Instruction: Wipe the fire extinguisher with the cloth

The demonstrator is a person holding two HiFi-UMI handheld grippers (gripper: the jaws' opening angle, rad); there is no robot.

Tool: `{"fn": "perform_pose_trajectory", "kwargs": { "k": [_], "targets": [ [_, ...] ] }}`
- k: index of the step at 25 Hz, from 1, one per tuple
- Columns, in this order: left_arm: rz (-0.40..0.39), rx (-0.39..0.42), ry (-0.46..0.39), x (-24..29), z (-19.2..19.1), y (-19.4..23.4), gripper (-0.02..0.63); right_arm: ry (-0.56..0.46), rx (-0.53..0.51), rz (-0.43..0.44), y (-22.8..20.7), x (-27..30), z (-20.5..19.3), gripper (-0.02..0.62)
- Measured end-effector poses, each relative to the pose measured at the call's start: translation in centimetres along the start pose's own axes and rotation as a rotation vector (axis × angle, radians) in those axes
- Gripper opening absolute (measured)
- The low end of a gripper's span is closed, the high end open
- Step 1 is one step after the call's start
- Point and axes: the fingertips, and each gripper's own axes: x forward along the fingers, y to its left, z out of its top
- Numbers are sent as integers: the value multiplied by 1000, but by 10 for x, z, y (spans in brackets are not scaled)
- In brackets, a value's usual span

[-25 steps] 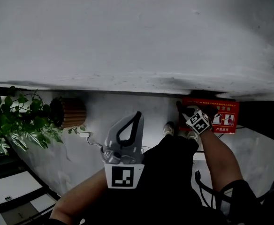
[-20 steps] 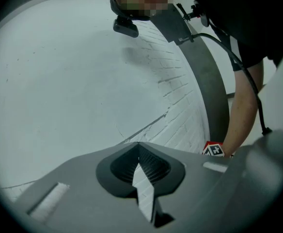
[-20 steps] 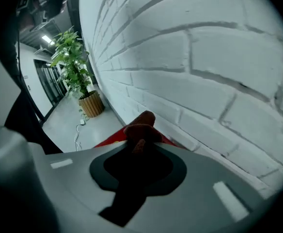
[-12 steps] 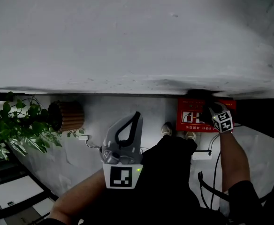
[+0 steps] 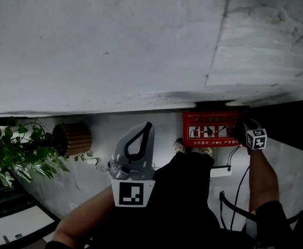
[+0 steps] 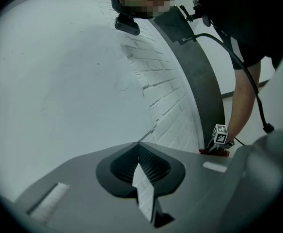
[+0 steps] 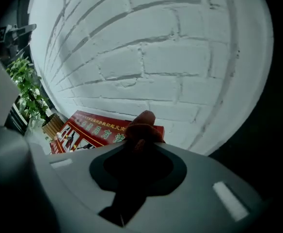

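Note:
A red fire extinguisher box (image 5: 211, 130) with white pictures and print stands on the floor against the white brick wall; no extinguisher itself shows. My right gripper (image 5: 241, 130) is at the box's top right corner, shut on a bunched red-brown cloth (image 7: 142, 126). In the right gripper view the cloth sticks out past the jaws, over the box (image 7: 90, 130). My left gripper (image 5: 146, 127) hangs in mid-air left of the box, well away from it, jaws shut and holding nothing. The left gripper view shows the right gripper (image 6: 219, 135) far off at the box (image 6: 213, 152).
A leafy green plant (image 5: 17, 150) and a ribbed brown pot (image 5: 74, 138) stand at the left by the wall. A white power strip (image 5: 220, 171) with black cables lies on the floor below the box. The person's shoes (image 5: 179, 146) are near the box.
My right gripper has slid with the cloth from the left end of the box's top to its right end. The left gripper has shifted only a little.

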Motion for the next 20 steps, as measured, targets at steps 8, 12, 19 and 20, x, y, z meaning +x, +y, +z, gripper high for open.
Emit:
{"fn": "perform_pose_trajectory", "kwargs": {
  "k": [8,12,19,20],
  "targets": [
    [1,-27,-34,16,36,-15,0,92,-9,7,25,-28,-9,60],
    [16,-70,-42,22,46,-20,0,63,-209,179,116,-28,23,60],
    [54,-83,-48,17,46,-18,0,143,-266,330,187,14,37,80],
    [62,-80,-46,15,44,-15,0,150,-267,353,194,17,37,101]
  ]
}}
